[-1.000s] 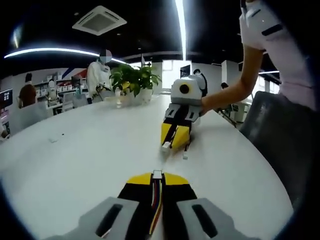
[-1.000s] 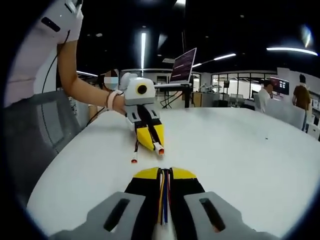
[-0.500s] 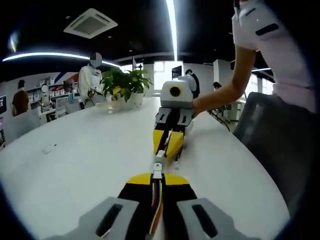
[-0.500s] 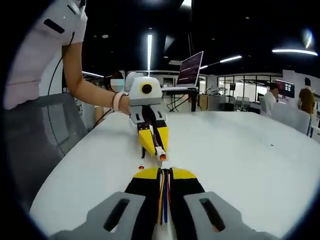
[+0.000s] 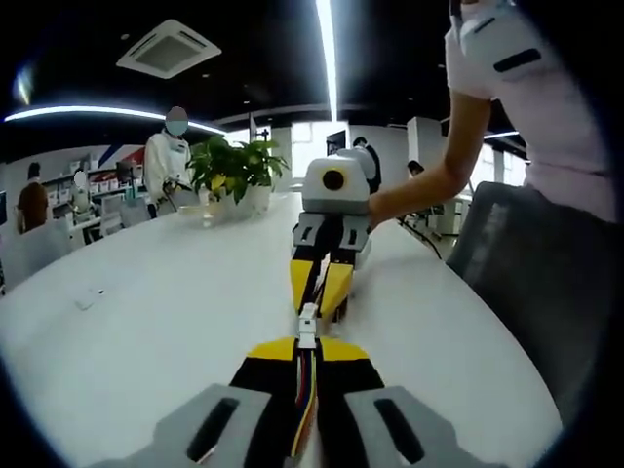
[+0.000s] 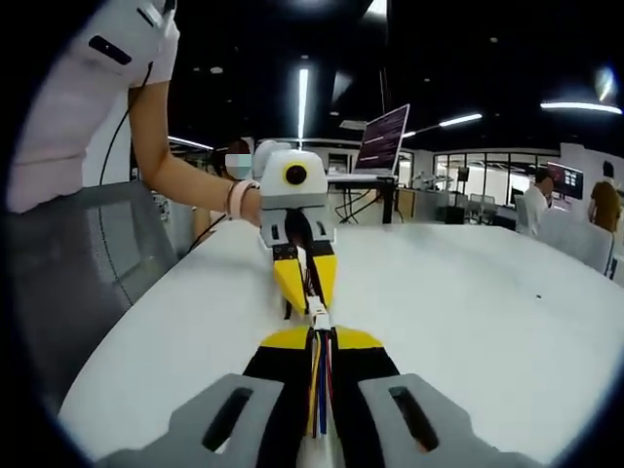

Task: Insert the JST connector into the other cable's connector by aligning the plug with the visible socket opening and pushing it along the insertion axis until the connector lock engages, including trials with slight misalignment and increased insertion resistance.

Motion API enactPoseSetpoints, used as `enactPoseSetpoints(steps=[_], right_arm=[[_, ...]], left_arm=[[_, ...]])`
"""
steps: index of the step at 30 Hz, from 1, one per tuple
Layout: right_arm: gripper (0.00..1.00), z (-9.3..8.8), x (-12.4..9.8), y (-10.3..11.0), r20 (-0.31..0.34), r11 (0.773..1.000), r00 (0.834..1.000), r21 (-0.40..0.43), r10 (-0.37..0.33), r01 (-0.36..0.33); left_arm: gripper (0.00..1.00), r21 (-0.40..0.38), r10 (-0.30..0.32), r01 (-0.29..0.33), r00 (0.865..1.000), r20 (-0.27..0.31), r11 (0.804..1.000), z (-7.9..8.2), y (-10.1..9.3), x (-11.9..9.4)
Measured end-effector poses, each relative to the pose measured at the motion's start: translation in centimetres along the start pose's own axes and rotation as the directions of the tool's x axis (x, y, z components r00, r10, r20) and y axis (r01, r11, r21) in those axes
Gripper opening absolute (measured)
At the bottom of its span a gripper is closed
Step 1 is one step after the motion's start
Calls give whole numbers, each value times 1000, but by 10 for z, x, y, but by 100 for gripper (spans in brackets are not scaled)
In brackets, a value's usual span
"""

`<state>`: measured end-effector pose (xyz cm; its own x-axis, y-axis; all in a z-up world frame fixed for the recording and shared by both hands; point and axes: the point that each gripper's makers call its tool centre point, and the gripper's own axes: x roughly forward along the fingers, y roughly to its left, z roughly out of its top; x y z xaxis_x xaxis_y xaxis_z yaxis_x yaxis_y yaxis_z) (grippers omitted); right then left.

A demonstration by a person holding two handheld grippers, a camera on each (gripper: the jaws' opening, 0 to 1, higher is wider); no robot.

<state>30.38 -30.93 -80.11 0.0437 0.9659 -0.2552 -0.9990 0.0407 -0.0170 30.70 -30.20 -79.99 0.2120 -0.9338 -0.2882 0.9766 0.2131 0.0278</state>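
The small white JST connector [image 5: 308, 325] sits right at the tip of the left claw [image 5: 306, 348], its long axis running straight forward along the jaws, nose pointing at the right claw [image 5: 321, 294] opposite. Behind it a bundle of thin coloured wires [image 5: 305, 390] runs back between the yellow-tipped black jaws, which are pressed together on that cable. In the right gripper view the mating white connector [image 6: 318, 317] projects from the right claw [image 6: 320, 341], whose jaws likewise pinch their red, yellow and blue wires [image 6: 321, 385]; it points up at the left claw [image 6: 306, 286]. The two plastic housings now meet tip to tip on one line; whether the lock is engaged is too small to tell. Half a second ago a small gap still showed between the claws, and a second ago they were well apart, so the claws have closed in head-on. All this hovers just above the round white worktop [image 5: 146, 322]. A person's bare forearm [image 5: 429, 185] reaches in, and a potted green plant [image 5: 232, 171] stands at the far edge.
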Motion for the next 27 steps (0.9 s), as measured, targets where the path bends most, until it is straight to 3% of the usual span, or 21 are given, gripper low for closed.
enactPoseSetpoints(steps=[27], right_arm=[[3,0,-3,2,-13,999,999,29,35,-34]], left_arm=[[0,37,-19,19,999,-26,999,4,-5,2]])
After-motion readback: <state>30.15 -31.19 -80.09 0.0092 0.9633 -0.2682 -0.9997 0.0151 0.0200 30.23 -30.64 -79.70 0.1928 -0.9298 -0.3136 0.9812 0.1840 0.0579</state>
